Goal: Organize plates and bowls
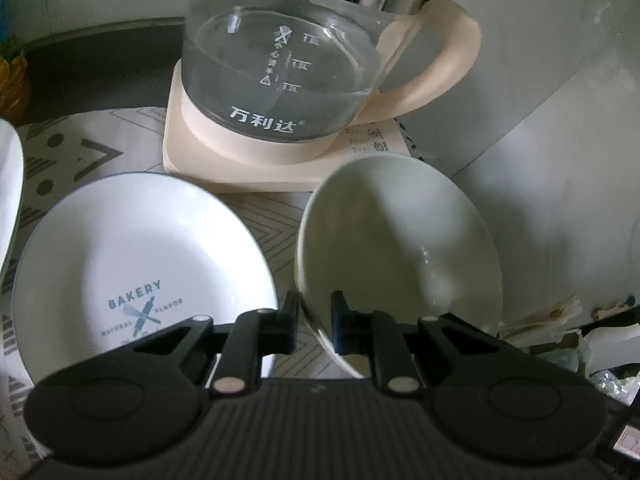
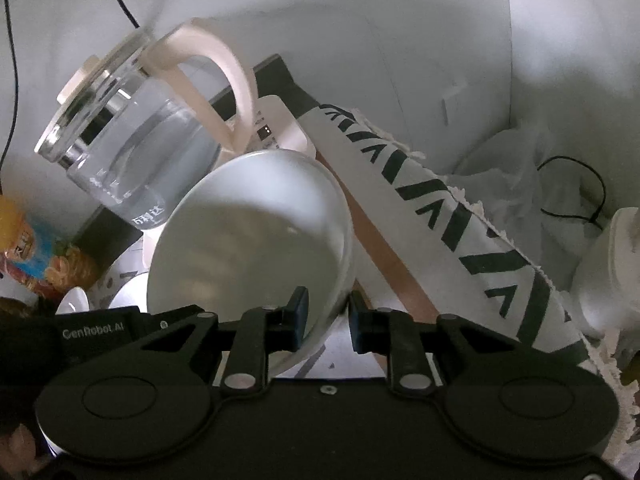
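Left wrist view: the left hand-held gripper (image 1: 315,320) is clamped on the white bowl's (image 1: 400,248) near rim, right of the Bakery plate (image 1: 140,256). The right hand-held gripper (image 2: 325,322) straddles the same bowl's (image 2: 248,232) rim, grip uncertain.

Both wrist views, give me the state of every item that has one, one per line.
Left claw: shut on bowl rim, bowl tilted.
Right claw: shut on bowl rim.
Bakery plate: empty, flat on the mat.
Kettle: on its base, lid on, holds water.
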The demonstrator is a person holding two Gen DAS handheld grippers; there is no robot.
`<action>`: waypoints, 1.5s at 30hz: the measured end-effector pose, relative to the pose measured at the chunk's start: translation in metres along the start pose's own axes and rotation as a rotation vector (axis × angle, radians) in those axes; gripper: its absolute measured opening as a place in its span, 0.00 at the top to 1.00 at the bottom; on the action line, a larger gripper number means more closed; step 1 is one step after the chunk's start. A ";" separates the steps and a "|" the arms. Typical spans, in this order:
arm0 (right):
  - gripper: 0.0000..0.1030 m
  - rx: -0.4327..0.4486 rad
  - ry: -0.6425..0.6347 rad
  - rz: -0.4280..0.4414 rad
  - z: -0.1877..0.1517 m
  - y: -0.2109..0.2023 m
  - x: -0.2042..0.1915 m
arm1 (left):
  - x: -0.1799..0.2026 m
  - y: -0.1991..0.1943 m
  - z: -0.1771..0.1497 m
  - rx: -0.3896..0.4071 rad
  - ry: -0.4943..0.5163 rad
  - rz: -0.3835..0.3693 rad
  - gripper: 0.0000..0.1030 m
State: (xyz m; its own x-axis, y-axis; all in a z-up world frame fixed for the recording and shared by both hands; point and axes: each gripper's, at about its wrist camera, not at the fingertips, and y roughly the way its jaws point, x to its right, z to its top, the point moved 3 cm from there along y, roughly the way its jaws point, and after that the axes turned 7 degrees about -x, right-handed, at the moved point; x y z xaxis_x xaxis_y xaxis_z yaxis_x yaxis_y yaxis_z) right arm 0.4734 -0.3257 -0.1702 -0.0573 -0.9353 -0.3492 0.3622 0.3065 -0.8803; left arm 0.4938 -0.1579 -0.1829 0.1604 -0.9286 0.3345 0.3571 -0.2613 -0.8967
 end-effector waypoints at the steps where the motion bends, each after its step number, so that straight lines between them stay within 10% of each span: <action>1: 0.79 0.004 -0.003 0.000 0.000 -0.003 0.000 | 0.000 -0.002 -0.001 0.001 0.004 -0.004 0.86; 45: 0.79 0.198 -0.184 0.028 -0.065 -0.123 -0.042 | 0.007 -0.120 -0.089 0.164 0.013 -0.006 0.86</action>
State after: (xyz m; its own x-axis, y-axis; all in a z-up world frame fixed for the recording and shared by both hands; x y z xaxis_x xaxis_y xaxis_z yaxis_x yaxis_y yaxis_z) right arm 0.3708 -0.3127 -0.0687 0.1184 -0.9489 -0.2926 0.5371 0.3090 -0.7849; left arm 0.3705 -0.1563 -0.0984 0.1464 -0.9309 0.3346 0.5037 -0.2209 -0.8352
